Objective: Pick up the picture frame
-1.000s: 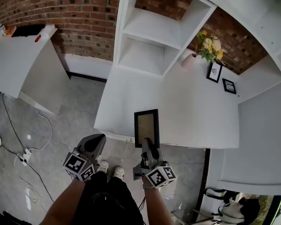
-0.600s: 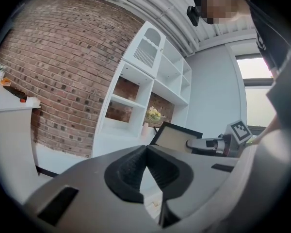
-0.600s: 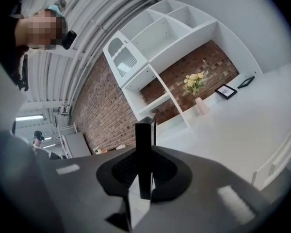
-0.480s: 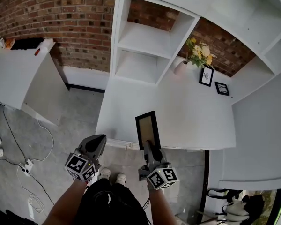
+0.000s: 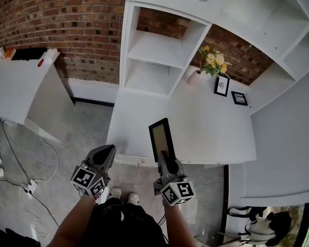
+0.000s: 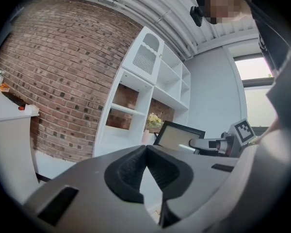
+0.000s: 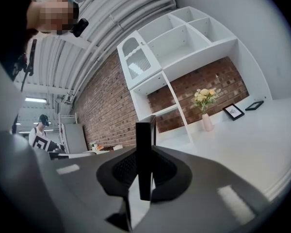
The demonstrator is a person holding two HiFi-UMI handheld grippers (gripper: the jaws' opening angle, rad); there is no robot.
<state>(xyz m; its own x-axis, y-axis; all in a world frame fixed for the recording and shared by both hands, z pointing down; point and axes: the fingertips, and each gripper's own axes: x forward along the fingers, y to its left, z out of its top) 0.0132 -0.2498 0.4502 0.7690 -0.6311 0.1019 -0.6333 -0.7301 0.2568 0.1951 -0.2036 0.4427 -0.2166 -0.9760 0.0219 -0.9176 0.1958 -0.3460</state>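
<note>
The picture frame (image 5: 161,138), black with a beige inner panel, hangs above the front edge of the white desk (image 5: 211,133), leaning slightly left. My right gripper (image 5: 165,157) is shut on its lower end. In the right gripper view the frame (image 7: 144,149) stands edge-on between the pads of that gripper (image 7: 144,176). My left gripper (image 5: 108,150) floats over the floor to the left of the desk, shut with nothing in it. From the left gripper view, its pads (image 6: 145,152) meet, and the frame (image 6: 177,136) shows beyond them.
A white shelf unit (image 5: 154,55) stands against the brick wall. At the desk's back are a pink vase of flowers (image 5: 208,62) and two small framed pictures (image 5: 221,85), (image 5: 239,98). Another white table (image 5: 15,81) stands at left, with cables (image 5: 20,184) on the floor.
Both grippers have risen. The picture frame has come up off the desk in the right gripper and rolled to lean left.
</note>
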